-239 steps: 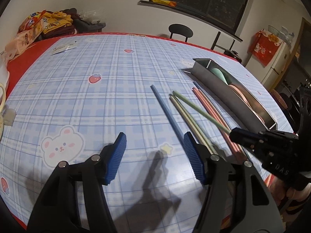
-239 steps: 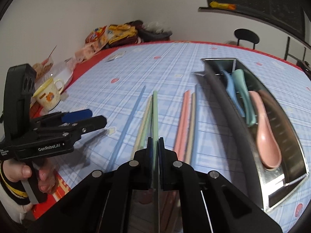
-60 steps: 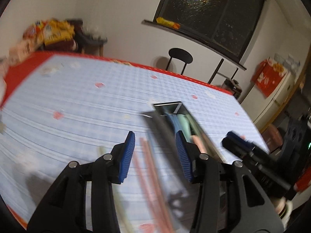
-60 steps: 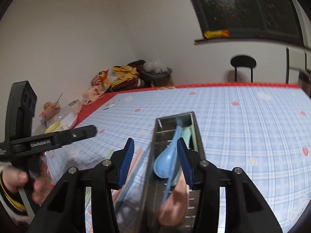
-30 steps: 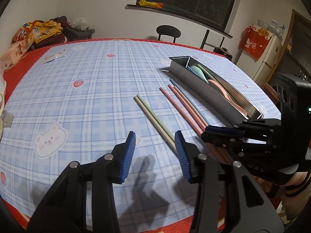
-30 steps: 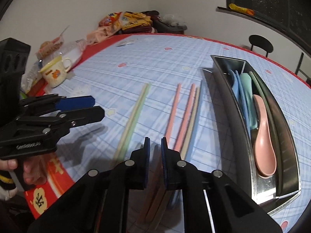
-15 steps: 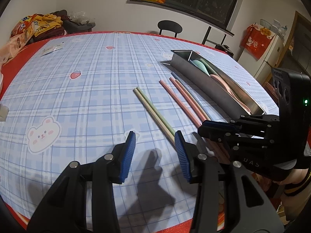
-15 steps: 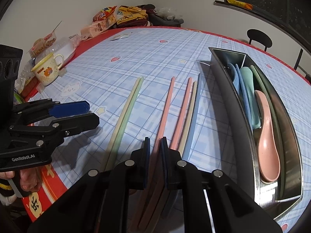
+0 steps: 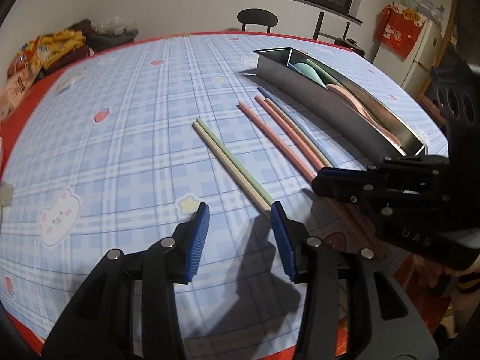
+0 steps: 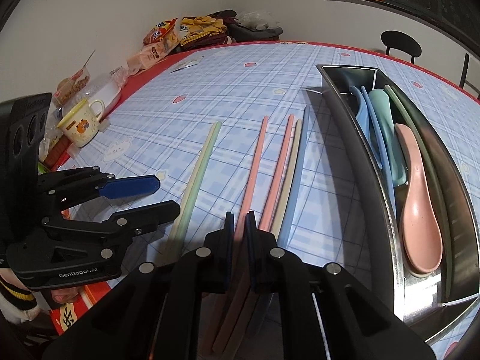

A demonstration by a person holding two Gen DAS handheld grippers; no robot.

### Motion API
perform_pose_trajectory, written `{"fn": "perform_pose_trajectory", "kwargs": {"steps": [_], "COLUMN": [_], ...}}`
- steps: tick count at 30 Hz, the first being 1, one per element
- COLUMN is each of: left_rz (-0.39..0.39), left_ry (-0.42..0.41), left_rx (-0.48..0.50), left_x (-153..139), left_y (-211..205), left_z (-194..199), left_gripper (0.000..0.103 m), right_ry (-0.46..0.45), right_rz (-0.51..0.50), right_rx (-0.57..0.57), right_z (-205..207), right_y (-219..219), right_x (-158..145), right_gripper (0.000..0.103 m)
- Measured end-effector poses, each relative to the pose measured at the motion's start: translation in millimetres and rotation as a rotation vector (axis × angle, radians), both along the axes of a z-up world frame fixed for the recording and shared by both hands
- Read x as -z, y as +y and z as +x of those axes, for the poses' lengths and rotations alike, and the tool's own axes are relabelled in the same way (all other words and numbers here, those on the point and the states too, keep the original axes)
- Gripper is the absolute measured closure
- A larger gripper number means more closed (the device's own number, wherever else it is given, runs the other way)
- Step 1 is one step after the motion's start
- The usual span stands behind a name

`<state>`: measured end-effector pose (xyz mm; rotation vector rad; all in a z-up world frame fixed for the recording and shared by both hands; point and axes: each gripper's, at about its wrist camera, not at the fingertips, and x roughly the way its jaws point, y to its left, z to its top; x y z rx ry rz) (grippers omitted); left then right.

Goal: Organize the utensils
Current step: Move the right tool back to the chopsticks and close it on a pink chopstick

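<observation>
Right gripper point(image 10: 239, 216) is clamped on one pink chopstick point(image 10: 255, 162) left of the metal tray point(image 10: 345, 120) — a thin grip, so it may pivot or slip when lifted. Left gripper point(image 9: 240, 234) has just widened — half-open, holding nothing.

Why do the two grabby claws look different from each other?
The left gripper is open with nothing between its blue pads, while the right gripper is pinched shut on a pink chopstick. The left gripper hovers by the green chopstick pair; the right gripper sits nearer the metal tray. Both are black.
</observation>
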<state>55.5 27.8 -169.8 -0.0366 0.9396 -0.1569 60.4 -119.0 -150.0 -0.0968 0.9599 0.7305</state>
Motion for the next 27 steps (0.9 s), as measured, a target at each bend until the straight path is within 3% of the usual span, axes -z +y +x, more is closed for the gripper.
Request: {"fn": "perform_pose_trajectory", "kwargs": {"steps": [6, 21, 27], "left_rz": [-0.029, 0.090, 0.134], "left_ry": [0.022, 0.021, 0.028], "left_rx": [0.002, -0.011, -0.012], "left_x": [-1, 1, 2], "left_y": [-6, -15, -4], "left_z": [2, -3, 1], "left_gripper": [0.056, 0.052, 0.061], "right_ry": [0.012, 0.020, 0.010], "right_rz": [0.018, 0.031, 0.020], "right_rx": [0.000, -0.003, -0.003], "right_z": [2, 3, 1], "right_y": [-4, -7, -5], "right_x": [1, 1, 0], "right_gripper": [0.094, 0.094, 0.094]}}
